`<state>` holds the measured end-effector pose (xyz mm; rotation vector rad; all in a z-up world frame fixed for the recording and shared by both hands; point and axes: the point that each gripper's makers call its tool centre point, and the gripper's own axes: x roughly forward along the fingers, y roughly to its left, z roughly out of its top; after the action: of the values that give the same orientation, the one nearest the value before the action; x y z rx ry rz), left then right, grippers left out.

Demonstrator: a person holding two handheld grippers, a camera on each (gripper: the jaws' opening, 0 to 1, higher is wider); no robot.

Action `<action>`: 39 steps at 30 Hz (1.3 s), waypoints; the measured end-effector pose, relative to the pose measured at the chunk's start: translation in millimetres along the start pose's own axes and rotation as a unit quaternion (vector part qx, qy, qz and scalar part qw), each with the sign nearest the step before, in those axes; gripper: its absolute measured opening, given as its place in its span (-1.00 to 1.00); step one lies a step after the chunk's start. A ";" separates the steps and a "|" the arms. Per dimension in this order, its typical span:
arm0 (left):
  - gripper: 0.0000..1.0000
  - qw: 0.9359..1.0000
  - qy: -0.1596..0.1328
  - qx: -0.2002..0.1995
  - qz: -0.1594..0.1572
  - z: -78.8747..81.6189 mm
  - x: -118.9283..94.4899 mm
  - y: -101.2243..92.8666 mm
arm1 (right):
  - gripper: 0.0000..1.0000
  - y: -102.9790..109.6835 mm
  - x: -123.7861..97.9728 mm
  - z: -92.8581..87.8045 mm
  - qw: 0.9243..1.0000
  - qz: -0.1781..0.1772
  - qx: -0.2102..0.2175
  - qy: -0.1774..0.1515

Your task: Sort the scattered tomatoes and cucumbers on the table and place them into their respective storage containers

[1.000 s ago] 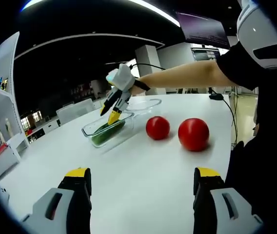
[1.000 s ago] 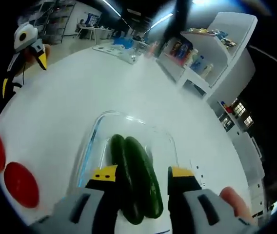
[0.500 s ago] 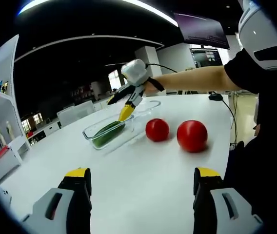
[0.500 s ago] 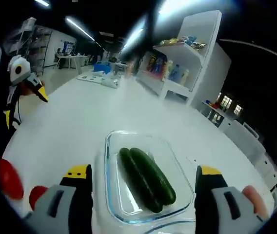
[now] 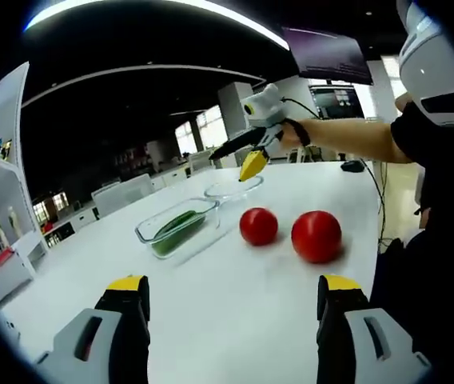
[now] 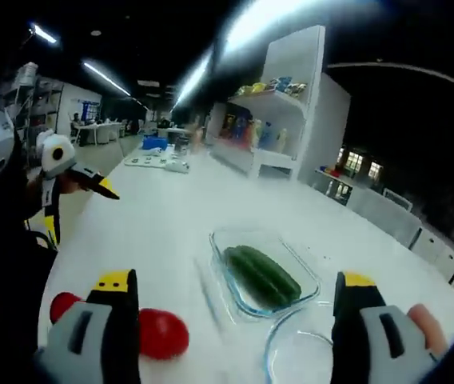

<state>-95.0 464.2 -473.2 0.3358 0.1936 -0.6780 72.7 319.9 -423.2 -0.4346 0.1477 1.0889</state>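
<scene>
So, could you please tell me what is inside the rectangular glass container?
Two cucumbers lie side by side in the rectangular glass container. Their undersides are hidden.

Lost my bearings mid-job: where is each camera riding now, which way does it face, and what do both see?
Left gripper view: low over the table, its open jaws at bottom, facing two tomatoes, the cucumber dish, the raised right gripper and a person's arm.
Right gripper view: raised, looking down between open jaws at the dish, a round bowl, the left gripper.
Shared: tomatoes, dish, bowl.

two cucumbers (image 6: 262, 274) in glass dish (image 6: 307, 278), tomatoes (image 5: 316, 236) beside
</scene>
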 end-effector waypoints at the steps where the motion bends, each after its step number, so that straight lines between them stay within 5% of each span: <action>1: 0.72 1.000 0.000 0.001 -0.001 0.4 1.1 -0.2 | 0.94 4.0 -7.6 -1.2 1.000 -0.005 0.002 0.001; 14: 0.73 1.000 -0.009 0.007 -0.015 5.3 14.5 0.9 | 0.94 73.6 -91.8 -18.3 0.995 -0.035 0.083 -0.031; 27: 0.73 1.000 -0.011 0.000 -0.011 9.5 12.2 11.5 | 0.94 81.6 -139.9 -34.3 0.981 -0.094 0.151 -0.081; 32: 0.73 1.000 -0.008 0.002 -0.012 11.0 14.5 10.4 | 0.94 66.3 -156.6 -42.7 0.979 -0.149 0.124 -0.068; 39: 0.73 1.000 -0.005 0.008 -0.006 13.5 11.6 12.8 | 0.94 67.3 -163.3 -41.2 0.978 -0.151 0.123 -0.071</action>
<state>-77.1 461.9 -460.8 0.3478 0.1810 -0.6928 -58.4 194.5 -425.4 -0.1477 0.0847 0.7872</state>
